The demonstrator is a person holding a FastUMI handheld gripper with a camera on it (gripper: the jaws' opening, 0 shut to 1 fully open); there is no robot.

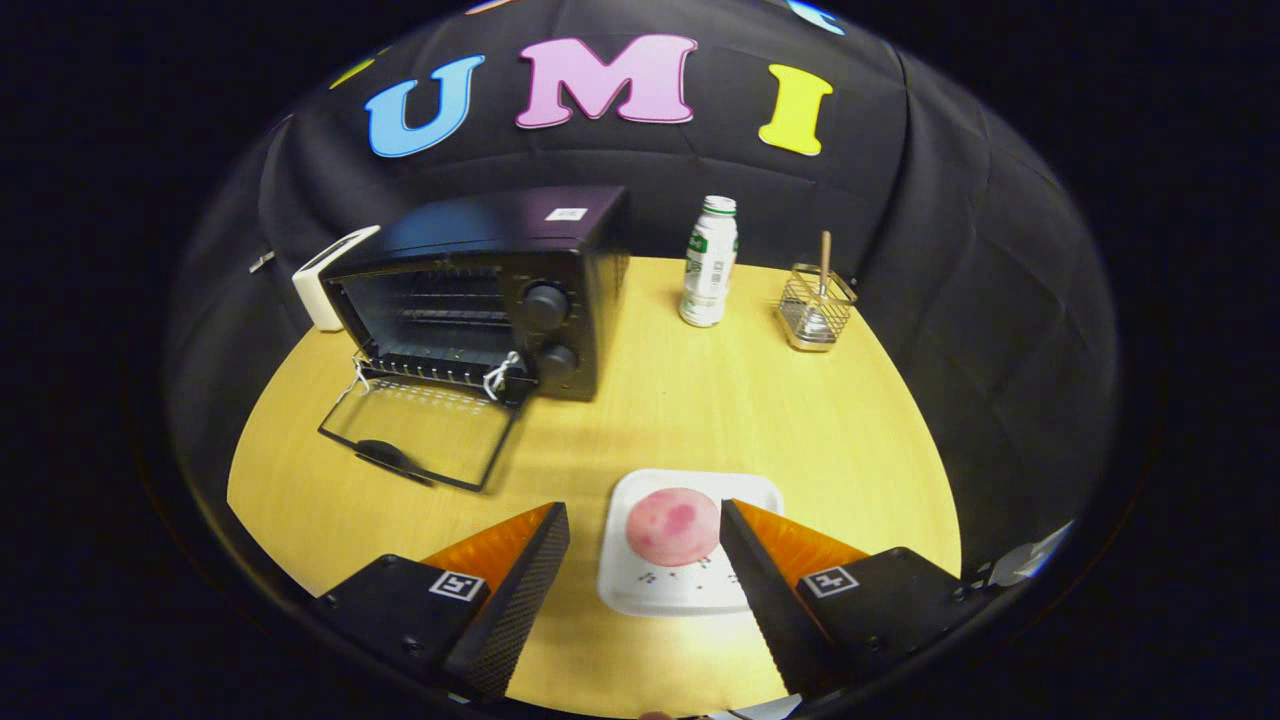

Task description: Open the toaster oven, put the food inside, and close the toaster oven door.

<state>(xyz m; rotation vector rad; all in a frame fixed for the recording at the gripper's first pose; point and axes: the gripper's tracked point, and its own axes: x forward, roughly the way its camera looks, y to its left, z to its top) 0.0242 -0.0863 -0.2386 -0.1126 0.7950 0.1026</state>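
1. I am holding my tongs (643, 545) spread wide, released, gripping nothing; the two fingers are wedge-shaped with a fine, grid-like texture on their inner faces.
2. Between the fingers, nearer the right one, the food (672, 526) is lying: a round, flattish pink piece with darker blotches, smooth-looking, maybe a patty or a slice. The right fingertip is looking close to its edge, but I cannot tell whether it is touching.
3. The food is sitting on a white plate (640, 590), square with rounded corners and a raised rim, with small dark marks near its front.
4. The plate is resting on a pale wooden table (700, 400) with a smooth, faintly grained top.
5. Beyond my left finger, the oven (500, 290) is standing with its door (420, 435) already dropped flat onto the table: a dark frame round a clear pane with a handle at its outer edge. Inside, a wire rack is showing; two round knobs are sitting on the front right, and a bit of white cord by the hinge.
6. Farther back, a white plastic bottle (710, 262) and a wire basket (817, 308) with a stick in it are standing well apart from the oven.
7. I am judging the opening done; grasping the food, loading it and shutting the door are all left.
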